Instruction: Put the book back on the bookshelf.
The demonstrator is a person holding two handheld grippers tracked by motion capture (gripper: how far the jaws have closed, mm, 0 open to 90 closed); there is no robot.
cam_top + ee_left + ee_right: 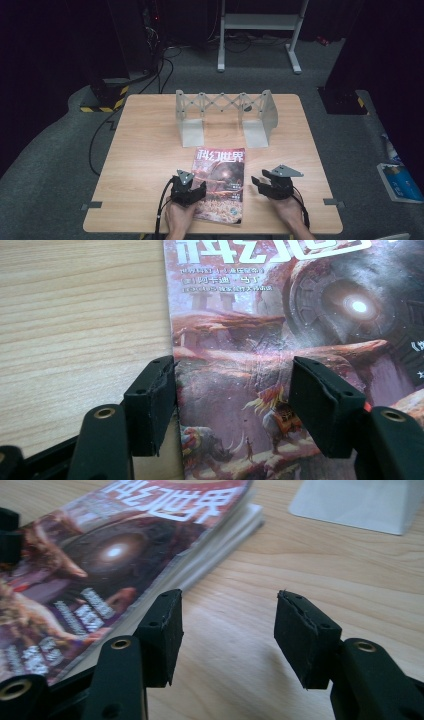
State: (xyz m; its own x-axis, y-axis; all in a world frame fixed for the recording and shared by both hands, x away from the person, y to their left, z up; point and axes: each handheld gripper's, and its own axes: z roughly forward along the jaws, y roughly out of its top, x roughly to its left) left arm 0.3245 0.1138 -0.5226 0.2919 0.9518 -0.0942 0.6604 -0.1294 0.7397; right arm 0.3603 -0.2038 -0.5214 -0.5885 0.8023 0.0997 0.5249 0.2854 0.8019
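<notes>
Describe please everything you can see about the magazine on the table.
The magazine is thick and glossy, its cover a reddish fantasy scene with a glowing disc and large white characters on top. It lies flat and closed, cover up, on the wooden table, in front of the grey expanding rack. The open left claw straddles its left edge; the right claw stands open beside it.

A glossy magazine (pixel 220 184) lies flat and closed, cover up, near the counter's (pixel 145 150) front edge, white title across a reddish fantasy scene.
</notes>
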